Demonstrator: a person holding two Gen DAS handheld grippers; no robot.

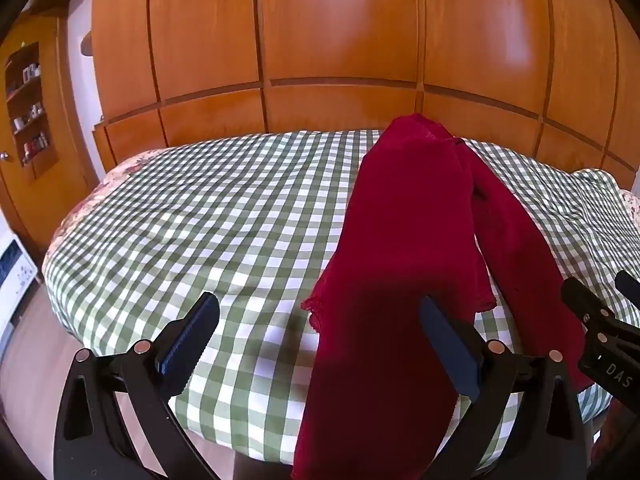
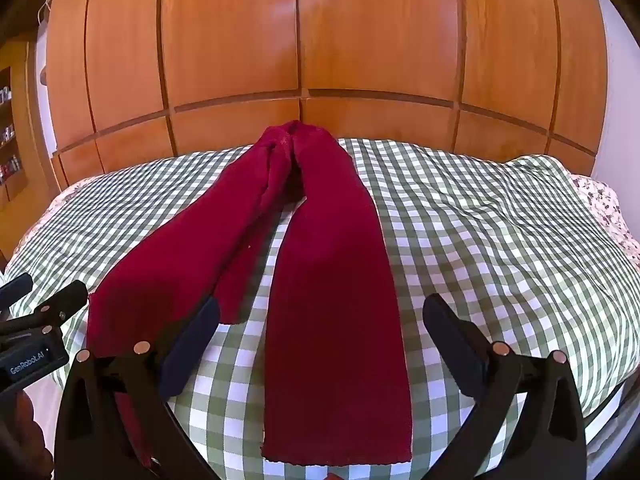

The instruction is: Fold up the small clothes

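Observation:
A pair of dark red small trousers (image 2: 336, 280) lies on the green-and-white checked cloth (image 2: 500, 240), waist at the far side, two legs spread toward me. In the left wrist view the trousers (image 1: 400, 240) lie right of centre. My left gripper (image 1: 320, 344) is open over the near end of the left leg; its right finger (image 1: 448, 344) lies over the fabric. My right gripper (image 2: 320, 344) is open and straddles the right leg near its hem. Each gripper shows in the other's view: the right one (image 1: 600, 320) and the left one (image 2: 40, 312).
The checked cloth (image 1: 200, 220) covers a table with a floral cloth (image 2: 600, 200) beneath. Wooden wardrobe doors (image 1: 340, 40) stand behind. A shelf unit (image 1: 28, 108) is at far left and a white appliance (image 1: 12, 268) by the floor.

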